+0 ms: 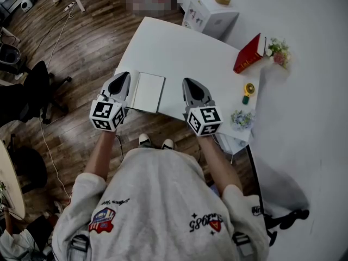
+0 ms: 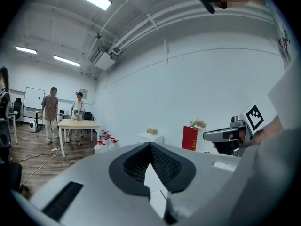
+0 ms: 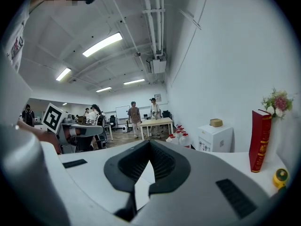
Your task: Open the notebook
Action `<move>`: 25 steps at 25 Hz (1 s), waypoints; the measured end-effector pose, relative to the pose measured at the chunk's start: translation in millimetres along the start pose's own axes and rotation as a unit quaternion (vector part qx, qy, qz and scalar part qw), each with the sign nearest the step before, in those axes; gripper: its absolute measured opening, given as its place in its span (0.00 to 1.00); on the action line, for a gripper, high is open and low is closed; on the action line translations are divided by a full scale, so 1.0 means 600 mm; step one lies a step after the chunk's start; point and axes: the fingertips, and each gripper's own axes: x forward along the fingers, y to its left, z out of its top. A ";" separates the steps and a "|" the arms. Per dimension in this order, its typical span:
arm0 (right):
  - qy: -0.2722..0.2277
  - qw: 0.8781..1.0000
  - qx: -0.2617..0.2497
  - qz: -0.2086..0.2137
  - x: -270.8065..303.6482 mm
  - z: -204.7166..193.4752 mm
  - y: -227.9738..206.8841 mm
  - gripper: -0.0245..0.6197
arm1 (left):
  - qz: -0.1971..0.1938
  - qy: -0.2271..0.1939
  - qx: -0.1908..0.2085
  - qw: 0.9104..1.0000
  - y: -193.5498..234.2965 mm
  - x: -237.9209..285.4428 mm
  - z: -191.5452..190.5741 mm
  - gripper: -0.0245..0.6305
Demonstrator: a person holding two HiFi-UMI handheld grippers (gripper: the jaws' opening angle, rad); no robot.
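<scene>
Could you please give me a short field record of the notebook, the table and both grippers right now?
notebook: closed, white, flat on the white table
left gripper: shut, empty, beside the notebook's left edge
right gripper: shut, empty, right of the notebook, apart
red book: upright at the table's far corner, beside flowers

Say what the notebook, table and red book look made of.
Notebook: paper, with a plain white matte cover, probably card; it lies flat with no shine.
Table: smooth white top, likely laminate or painted board; the surface is even and seamless.
Red book: hard cover, perhaps cloth or coated board; it stands stiff on end.
</scene>
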 end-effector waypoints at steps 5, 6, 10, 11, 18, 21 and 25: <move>0.001 1.000 -0.007 0.004 0.000 -0.001 0.002 0.03 | 0.001 0.003 -0.004 1.000 -0.001 0.001 -0.005 0.04; 0.001 1.000 -0.010 0.005 0.000 0.000 0.001 0.03 | 0.002 0.003 -0.006 1.000 -0.002 0.002 -0.006 0.04; 0.001 1.000 -0.014 0.004 0.003 0.002 -0.006 0.03 | 0.003 0.009 -0.009 1.000 -0.002 0.004 -0.015 0.04; 0.002 1.000 -0.014 0.003 0.003 0.002 -0.008 0.03 | 0.003 0.010 -0.010 1.000 -0.002 0.005 -0.017 0.05; 0.007 1.000 -0.014 0.002 0.006 -0.001 -0.008 0.03 | 0.003 0.017 -0.016 1.000 -0.001 0.005 -0.028 0.04; 0.007 1.000 -0.013 0.003 0.007 -0.002 -0.007 0.03 | 0.004 0.020 -0.020 1.000 0.002 0.005 -0.034 0.04; 0.007 1.000 -0.012 0.004 0.006 -0.005 -0.005 0.03 | 0.007 0.022 -0.029 0.999 0.005 0.002 -0.042 0.04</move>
